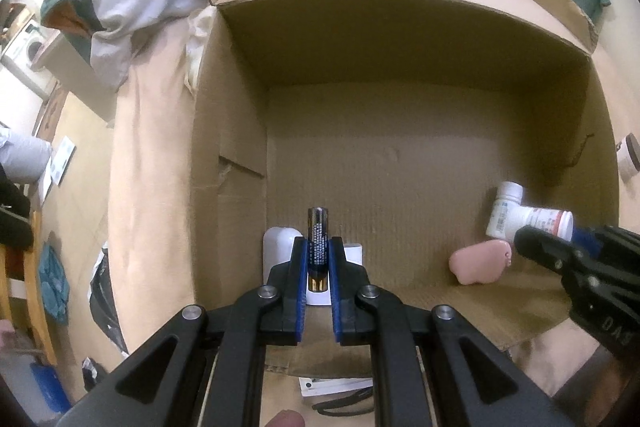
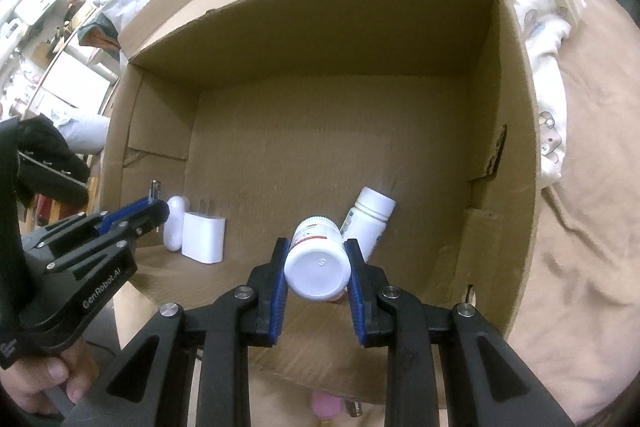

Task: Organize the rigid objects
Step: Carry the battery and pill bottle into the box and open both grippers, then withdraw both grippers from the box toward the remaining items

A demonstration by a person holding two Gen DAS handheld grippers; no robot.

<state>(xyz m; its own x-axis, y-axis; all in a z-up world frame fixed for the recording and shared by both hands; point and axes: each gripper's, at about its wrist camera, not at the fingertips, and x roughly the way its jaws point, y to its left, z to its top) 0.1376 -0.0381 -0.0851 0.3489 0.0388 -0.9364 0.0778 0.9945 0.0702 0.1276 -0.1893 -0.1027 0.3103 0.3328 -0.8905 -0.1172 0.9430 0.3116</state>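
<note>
Left gripper (image 1: 318, 259): closed on a battery (image 1: 318, 247), pads pinching its lower half. Battery's long axis runs straight out along the fingers, top end clear of the tips and aimed down at the floor of the cardboard box (image 1: 400, 155). Position: near-left part of the box, directly over a white charger block (image 2: 203, 237) and a white rounded case (image 2: 176, 223) that stand side by side, touching.

Right gripper (image 2: 316, 267): narrow hold on a white pill bottle (image 2: 318, 267), one pad on each side of the body, cap toward the camera, long axis along the fingers and pointing down into the box. Position: near-right part of the box, just beside a second white bottle (image 2: 368, 217) leaning on the box floor; a pink case (image 1: 480, 261) lies near it.

Judgement: each held item hangs above its own cluster, so each hand is the nearer one for its side. Lowering the battery risks striking the charger block beneath; a spot just beyond it looks free.
</note>
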